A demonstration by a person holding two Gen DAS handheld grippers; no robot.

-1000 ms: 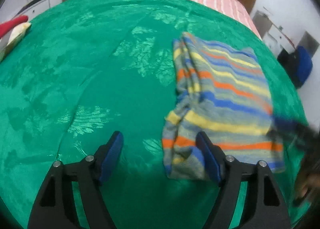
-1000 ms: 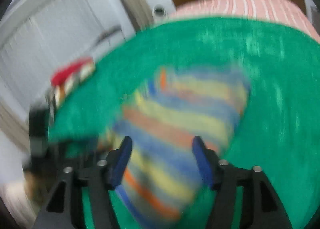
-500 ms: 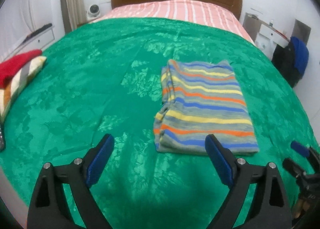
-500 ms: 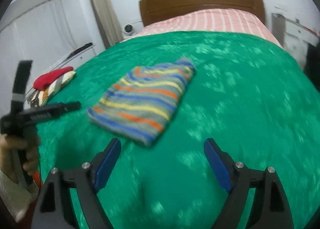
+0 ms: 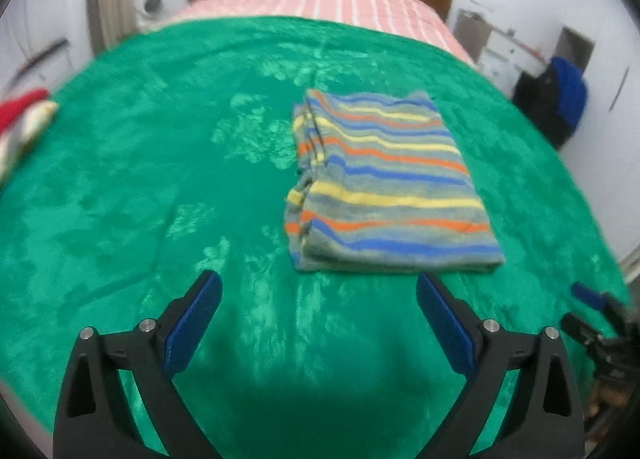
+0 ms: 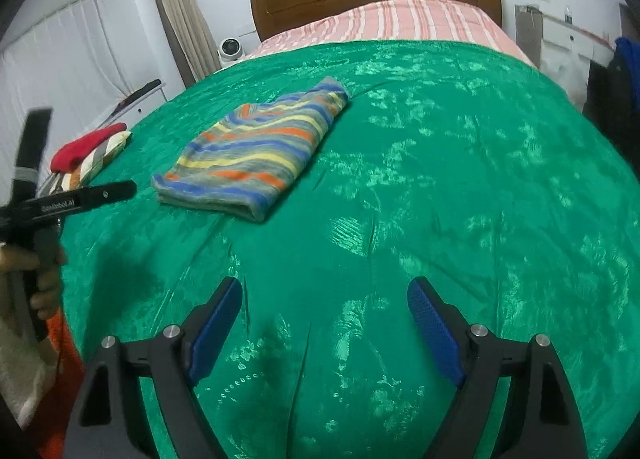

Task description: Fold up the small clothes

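Lying folded on green blanket (image 5: 160, 179): striped garment (image 5: 384, 187); L gripper (image 5: 318, 295) & R gripper (image 6: 324, 299) wide apart, empty.

The left wrist view is softly blurred throughout. Left of the striped garment (image 5: 388, 187), the red-and-patterned bundle (image 5: 22, 121) is smeared and cut by the frame edge. Right of the garment, the right gripper (image 5: 592, 307) shows only in part, dark and indistinct. In the right wrist view, the hand (image 6: 36, 271) left of the garment is cropped.
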